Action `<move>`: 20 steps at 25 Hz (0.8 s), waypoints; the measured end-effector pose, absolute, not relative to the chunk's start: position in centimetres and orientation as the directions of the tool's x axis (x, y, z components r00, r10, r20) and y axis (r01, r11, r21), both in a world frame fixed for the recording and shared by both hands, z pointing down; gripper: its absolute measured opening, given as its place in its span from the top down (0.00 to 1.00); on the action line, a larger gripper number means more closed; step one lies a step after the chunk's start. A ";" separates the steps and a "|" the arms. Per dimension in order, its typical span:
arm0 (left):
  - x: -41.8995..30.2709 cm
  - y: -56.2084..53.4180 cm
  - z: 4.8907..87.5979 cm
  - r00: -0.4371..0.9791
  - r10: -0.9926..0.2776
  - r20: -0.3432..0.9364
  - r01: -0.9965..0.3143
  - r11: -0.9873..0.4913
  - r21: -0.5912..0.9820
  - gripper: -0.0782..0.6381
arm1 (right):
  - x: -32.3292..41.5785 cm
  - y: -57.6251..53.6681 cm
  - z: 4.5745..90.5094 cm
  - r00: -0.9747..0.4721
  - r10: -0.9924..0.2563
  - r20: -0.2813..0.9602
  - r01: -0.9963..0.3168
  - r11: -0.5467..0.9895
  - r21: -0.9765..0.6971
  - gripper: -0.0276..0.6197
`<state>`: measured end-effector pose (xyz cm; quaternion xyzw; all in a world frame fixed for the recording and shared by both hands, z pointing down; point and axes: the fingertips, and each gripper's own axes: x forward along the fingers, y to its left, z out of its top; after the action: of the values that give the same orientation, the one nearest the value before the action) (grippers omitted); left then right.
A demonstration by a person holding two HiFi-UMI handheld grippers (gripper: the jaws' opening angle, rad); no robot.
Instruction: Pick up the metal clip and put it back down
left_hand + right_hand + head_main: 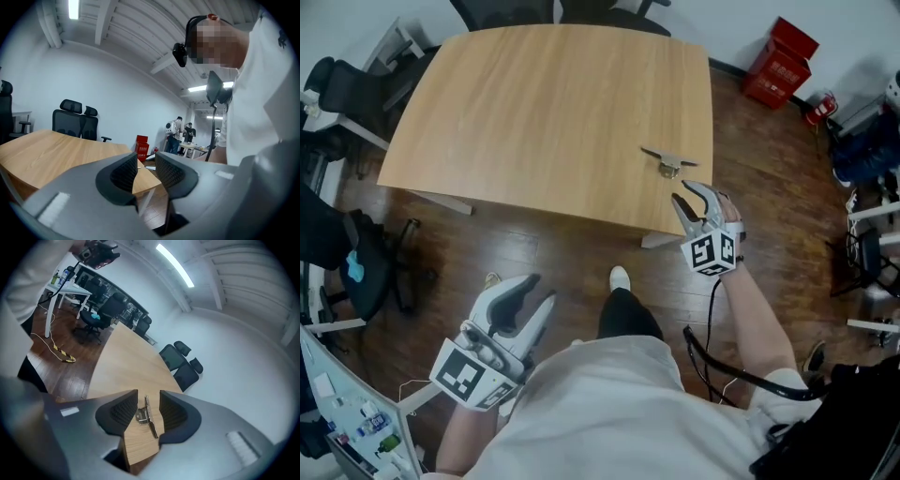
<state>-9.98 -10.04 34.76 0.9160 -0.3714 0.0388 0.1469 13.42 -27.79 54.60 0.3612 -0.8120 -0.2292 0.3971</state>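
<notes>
The metal clip [668,162] lies flat on the wooden table [544,103], close to its near right edge. My right gripper [682,192] hovers just off that edge, its tips pointing at the clip from a short way back. It is open. In the right gripper view the clip [149,420] shows in the gap of the right gripper [148,404], resting on the table [126,362] with neither pad touching it. My left gripper [542,289] hangs low at the left, away from the table, open and empty. The left gripper [146,171] looks past the table's corner [42,150].
Black office chairs [553,9] stand at the table's far side, and another one [337,244] is at the left. A red box [780,61] sits on the floor at the back right. The person's shoe [620,278] is below the table edge. People [178,136] stand far off.
</notes>
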 end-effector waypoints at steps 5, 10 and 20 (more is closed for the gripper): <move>-11.5 -3.9 33.8 0.764 -0.629 0.143 -0.644 -0.734 0.216 0.74 | 12.0 -18.4 49.8 -0.407 -0.801 0.439 -0.505 0.598 0.622 0.73; -12.8 0.5 34.4 0.827 -0.554 0.091 -0.560 -0.801 0.211 0.74 | 10.1 -7.9 45.1 -0.361 -0.841 0.404 -0.637 0.538 0.552 0.73; -11.0 7.4 36.6 0.879 -0.461 0.123 -0.475 -0.867 0.149 0.74 | 9.5 9.0 39.7 -0.345 -0.870 0.352 -0.767 0.478 0.429 0.73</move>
<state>-11.02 7.45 36.64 0.9653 -0.2425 0.0419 0.0876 9.54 9.01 39.71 0.5022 -0.8147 -0.0943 0.2740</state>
